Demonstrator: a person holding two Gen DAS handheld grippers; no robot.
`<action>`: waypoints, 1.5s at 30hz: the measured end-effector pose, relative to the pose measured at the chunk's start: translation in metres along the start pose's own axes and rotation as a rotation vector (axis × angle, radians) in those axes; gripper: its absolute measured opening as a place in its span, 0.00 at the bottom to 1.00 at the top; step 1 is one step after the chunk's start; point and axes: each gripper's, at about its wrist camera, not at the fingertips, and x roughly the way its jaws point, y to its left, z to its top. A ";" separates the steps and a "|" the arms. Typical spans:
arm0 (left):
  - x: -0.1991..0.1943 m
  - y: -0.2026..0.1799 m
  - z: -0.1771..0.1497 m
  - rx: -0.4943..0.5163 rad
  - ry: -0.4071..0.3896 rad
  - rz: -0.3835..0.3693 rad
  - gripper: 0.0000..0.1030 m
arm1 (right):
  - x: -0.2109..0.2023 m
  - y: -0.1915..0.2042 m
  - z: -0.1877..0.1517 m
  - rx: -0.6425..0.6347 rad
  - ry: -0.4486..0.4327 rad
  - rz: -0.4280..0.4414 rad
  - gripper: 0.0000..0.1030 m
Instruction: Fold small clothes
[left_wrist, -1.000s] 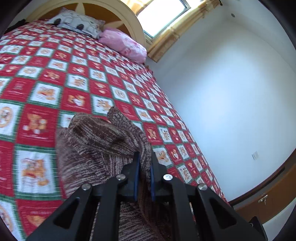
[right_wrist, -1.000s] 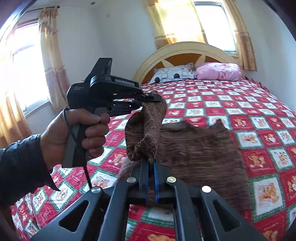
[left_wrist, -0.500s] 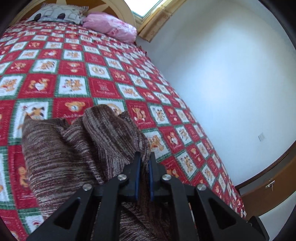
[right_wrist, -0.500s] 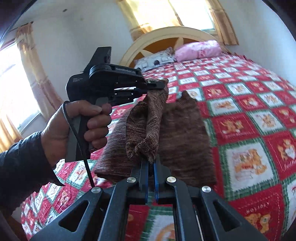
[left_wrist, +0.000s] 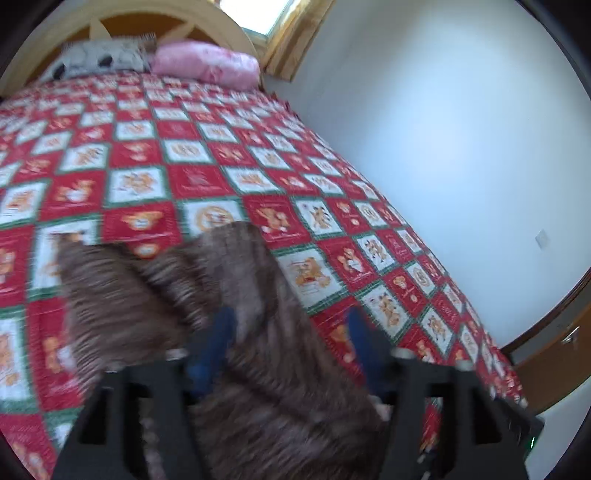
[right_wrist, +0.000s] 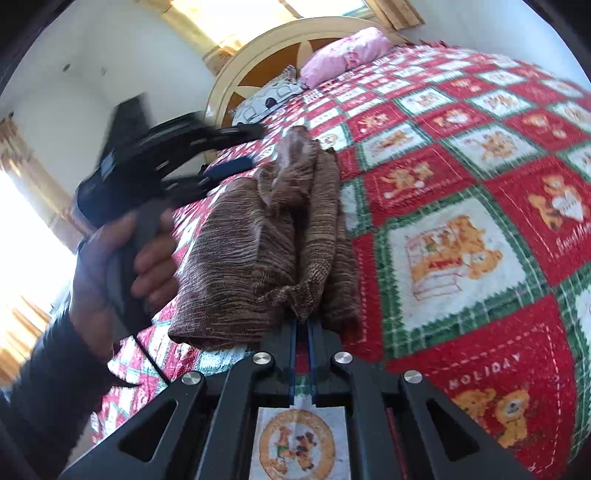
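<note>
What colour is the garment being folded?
Mottled brown knit garment; clearest in the right wrist view.

Bright daylight glares from the window (right_wrist: 325, 3) above my headboard (right_wrist: 258, 70); motion blur smears my views, fisheye edges darken.

A bed (left_wrist: 207, 177) with arched headboard (right_wrist: 258, 59) stands against white walls (left_wrist: 443, 129) beside sunlit, curtained windows (right_wrist: 221, 18).
</note>
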 end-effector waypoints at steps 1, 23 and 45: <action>-0.013 0.004 -0.012 0.012 -0.017 0.029 0.77 | -0.001 -0.002 0.000 0.010 0.002 0.001 0.06; -0.027 0.054 -0.100 0.034 0.022 0.157 0.92 | 0.117 0.071 0.148 -0.115 0.131 0.039 0.79; -0.042 0.071 -0.108 -0.068 -0.043 0.283 1.00 | 0.167 0.054 0.155 -0.137 0.206 -0.212 0.77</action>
